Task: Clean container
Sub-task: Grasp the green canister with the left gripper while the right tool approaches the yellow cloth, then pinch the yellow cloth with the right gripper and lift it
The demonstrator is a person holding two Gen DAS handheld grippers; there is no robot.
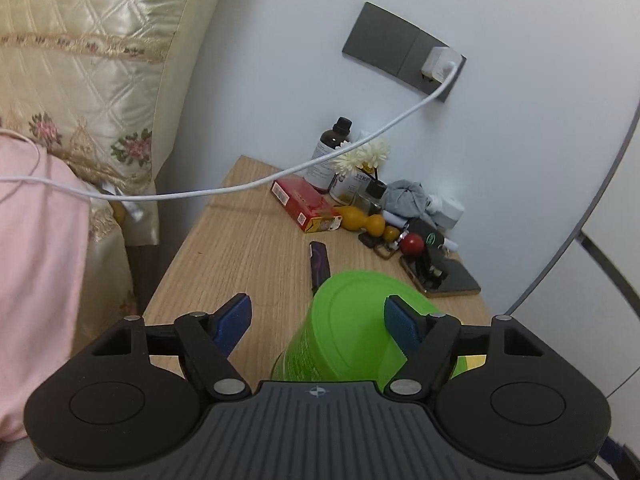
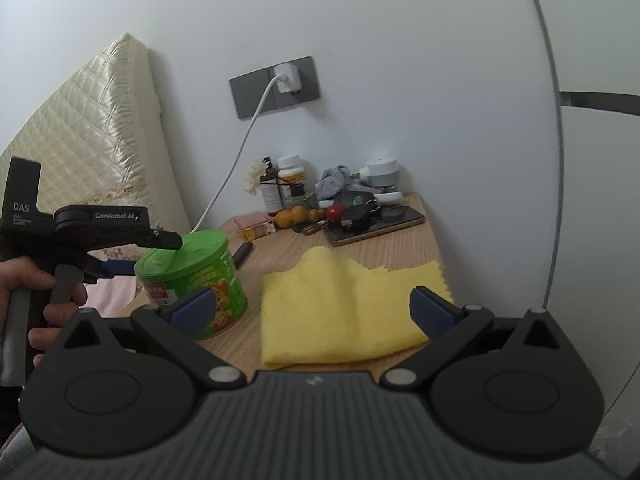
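Note:
A green round container [image 2: 196, 280] with a green lid stands upright on the wooden bedside table [image 2: 400, 254], at its front left. It also shows close up in the left wrist view [image 1: 352, 332]. My left gripper [image 1: 320, 322] is open, its jaws wide, just above the lid; its right finger overlaps the lid's right edge. In the right wrist view the left gripper [image 2: 132, 256] hovers at the container's left. A folded yellow cloth [image 2: 348, 308] lies flat to the container's right. My right gripper [image 2: 314, 308] is open and empty, low over the cloth.
Bottles [image 1: 328, 156], a white flower [image 1: 362, 156], a red box [image 1: 306, 204], orange gourds [image 1: 360, 220], a red ball [image 1: 412, 243], keys, a phone [image 2: 376, 224] and a dark lighter [image 1: 319, 264] crowd the table's back. A white charger cable [image 1: 256, 186] hangs across. A bed headboard [image 2: 92, 136] stands left.

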